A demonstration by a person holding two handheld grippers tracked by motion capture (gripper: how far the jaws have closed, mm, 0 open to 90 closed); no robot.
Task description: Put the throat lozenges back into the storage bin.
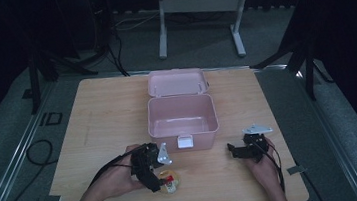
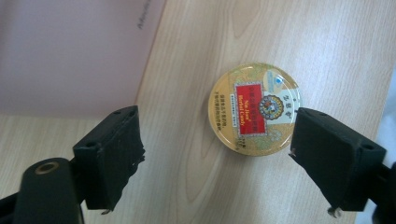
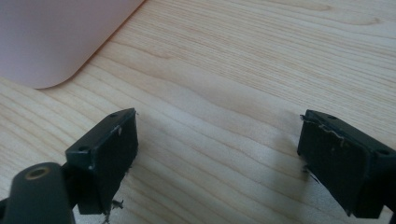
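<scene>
A small round tin (image 2: pixel 254 108) with a gold lid and a red label lies flat on the wooden table near its front edge (image 1: pixel 171 182). My left gripper (image 2: pixel 217 154) hovers just above the tin, open, its jaws spread wider than the lid and the tin lying toward the right jaw. In the high view the left gripper (image 1: pixel 158 179) is in front of the pink box (image 1: pixel 183 126), whose lid stands open. My right gripper (image 1: pixel 232 150) rests low over bare wood to the right of the box, open with nothing between its jaws (image 3: pixel 217 158).
The pink box's wall (image 2: pixel 70 51) is close beside the left gripper, and its rounded corner (image 3: pixel 51 42) lies ahead of the right gripper. Bare tabletop (image 1: pixel 103 123) spreads left of the box. Cables trail from both grippers toward the table's front edge.
</scene>
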